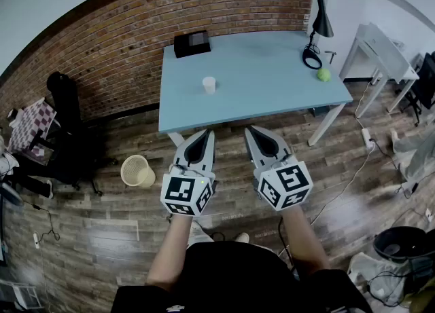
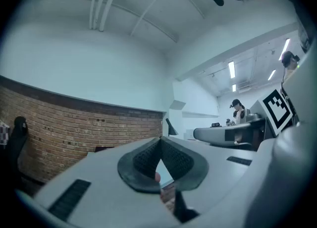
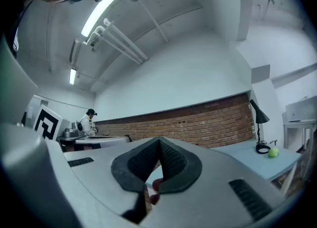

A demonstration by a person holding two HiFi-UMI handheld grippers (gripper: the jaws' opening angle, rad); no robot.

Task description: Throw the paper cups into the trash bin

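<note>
A: Head view first. What's hidden?
B: The hands. Both sit behind the marker cubes (image 1: 187,195). Only the bare forearms (image 1: 173,250) show, coming up from the bottom edge.
A: Cup?
B: One paper cup (image 1: 209,85), upright on the desk (image 1: 272,81), left of centre and well apart from both grippers.
A: Bin?
B: Trash bin (image 1: 138,170) on the floor (image 1: 102,237), left of the desk, off to the side of the left gripper (image 1: 205,135). Its inside is hard to read.
A: Pose?
B: Left gripper and right gripper (image 1: 253,130) are side by side over the floor, tips aimed at the desk's near edge. Jaws on both look pressed together.
A: Left gripper view?
B: Left gripper (image 2: 160,143): pad tips meet, nothing pinched. The camera tilts up, so it's mostly ceiling and brick wall (image 2: 59,123). Cup and bin are out of frame. There's a small pale blur below the pads, can't tell what. The right gripper's cube (image 2: 277,108) is cut off near the right edge.
A: Right gripper view?
B: Right gripper (image 3: 158,145): same, jaws closed tip to tip, empty. Desk corner (image 3: 247,160) at right carries the lamp (image 3: 260,118) and a green ball (image 3: 273,153). A reddish smear under the pads is unreadable. There's a person (image 3: 89,120) far back, too small for detail.
</note>
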